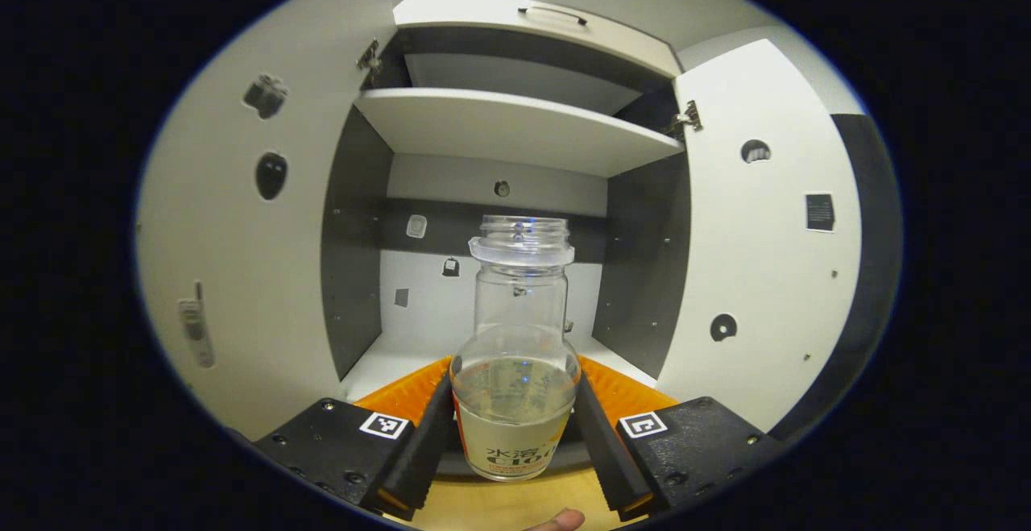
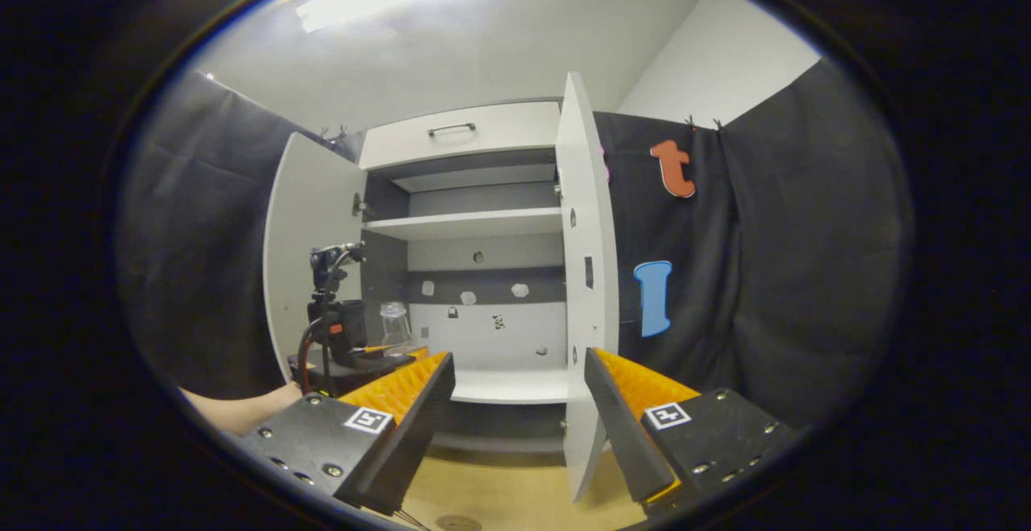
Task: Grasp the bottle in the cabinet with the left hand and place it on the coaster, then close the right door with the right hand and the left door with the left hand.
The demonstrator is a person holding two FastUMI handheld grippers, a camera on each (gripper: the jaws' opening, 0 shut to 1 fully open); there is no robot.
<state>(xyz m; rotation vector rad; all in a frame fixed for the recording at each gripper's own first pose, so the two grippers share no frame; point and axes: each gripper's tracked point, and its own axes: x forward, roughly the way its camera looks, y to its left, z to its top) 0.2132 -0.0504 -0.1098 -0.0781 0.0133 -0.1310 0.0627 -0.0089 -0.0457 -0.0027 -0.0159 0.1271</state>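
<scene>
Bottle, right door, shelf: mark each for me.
Bottle [image 1: 515, 402], left gripper view, lower body between the jaws.
Right door [image 2: 586, 273], right gripper view, its inner face.
Shelf [image 1: 515, 124], left gripper view, its underside.

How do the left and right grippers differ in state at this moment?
The left gripper has its fingers closed on the bottle, while the right gripper is open and holds nothing. The left gripper sits close to the cabinet, facing its shelves; the right gripper hangs farther back, facing the right door's edge. Both point toward the open cabinet.
</scene>
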